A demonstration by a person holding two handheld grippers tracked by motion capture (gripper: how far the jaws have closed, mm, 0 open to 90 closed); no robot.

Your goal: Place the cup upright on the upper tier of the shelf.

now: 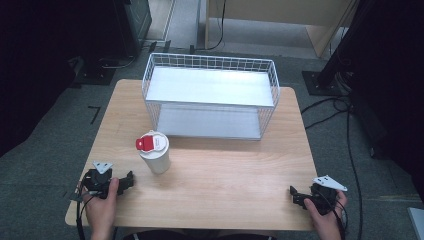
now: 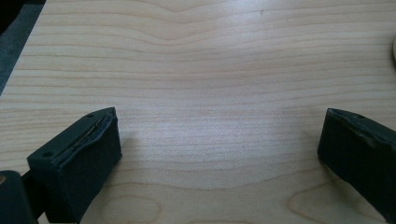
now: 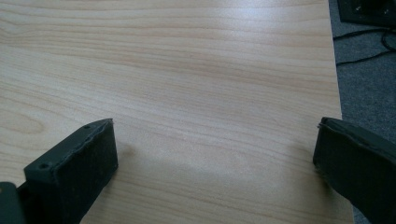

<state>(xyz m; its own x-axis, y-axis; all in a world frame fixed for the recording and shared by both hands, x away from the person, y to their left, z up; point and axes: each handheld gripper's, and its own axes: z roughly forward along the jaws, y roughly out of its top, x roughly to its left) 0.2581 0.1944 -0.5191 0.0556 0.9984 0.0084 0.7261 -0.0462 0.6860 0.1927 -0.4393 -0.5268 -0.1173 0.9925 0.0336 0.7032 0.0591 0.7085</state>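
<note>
A white cup with a red-and-white lid (image 1: pixel 154 151) stands upright on the wooden table (image 1: pixel 225 170), in front of a white wire two-level shelf basket (image 1: pixel 210 95). My left gripper (image 1: pixel 129 180) rests near the table's front left corner, just left of the cup and apart from it. Its jaws stand wide open over bare wood (image 2: pixel 219 135). My right gripper (image 1: pixel 294 195) lies at the front right corner, also open, with bare wood between its jaws (image 3: pixel 215 144). A hand holds each gripper.
The table's right edge and grey carpet (image 3: pixel 369 70) lie close to the right gripper. Cables (image 1: pixel 345 130) trail on the floor at right. Dark stands and furniture surround the table at the back.
</note>
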